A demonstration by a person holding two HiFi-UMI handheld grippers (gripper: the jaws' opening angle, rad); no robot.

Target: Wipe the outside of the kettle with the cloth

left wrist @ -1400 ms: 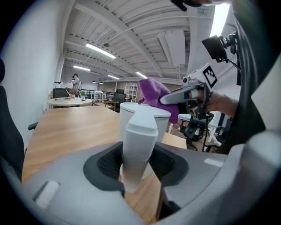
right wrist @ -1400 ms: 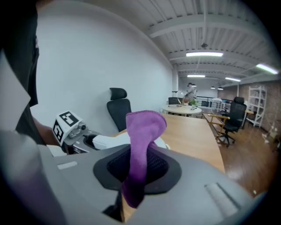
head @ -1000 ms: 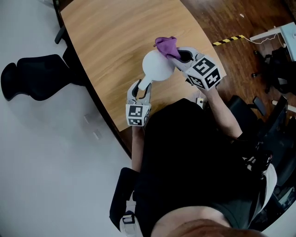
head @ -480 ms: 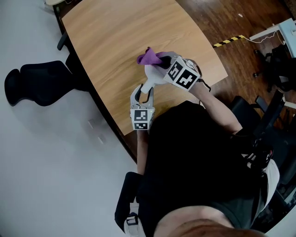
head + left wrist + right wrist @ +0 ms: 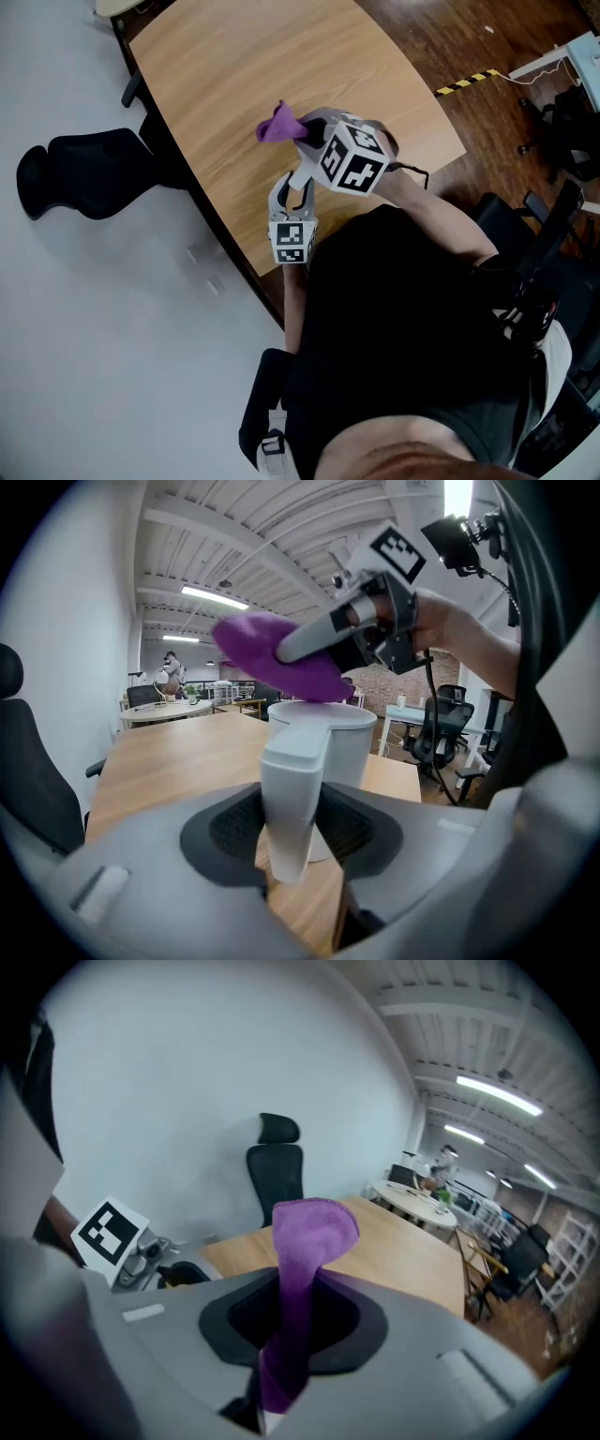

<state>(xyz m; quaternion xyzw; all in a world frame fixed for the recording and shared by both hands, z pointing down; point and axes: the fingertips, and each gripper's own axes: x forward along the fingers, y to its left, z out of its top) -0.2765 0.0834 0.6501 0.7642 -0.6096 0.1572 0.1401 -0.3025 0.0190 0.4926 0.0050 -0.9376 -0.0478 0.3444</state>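
Observation:
A white kettle (image 5: 328, 747) stands on the wooden table (image 5: 216, 75). My left gripper (image 5: 291, 822) is shut on the kettle's handle (image 5: 298, 178), from the table's near edge. In the head view my right gripper (image 5: 302, 128) hovers over the kettle and its marker cube hides most of the body. That gripper is shut on a purple cloth (image 5: 279, 125), which sticks out to the left past the kettle. In the left gripper view the cloth (image 5: 277, 658) lies just above the kettle's lid. In the right gripper view the cloth (image 5: 302, 1260) stands up between the jaws.
A black office chair (image 5: 84, 169) stands left of the table; it also shows in the right gripper view as the chair (image 5: 277, 1171). Yellow-black tape (image 5: 466, 82) marks the floor at the right. More tables and chairs stand far behind the kettle.
My right gripper has carried the cloth leftward across the top of the kettle and rolled, so its cube now covers the kettle body. The left gripper has kept its hold on the handle.

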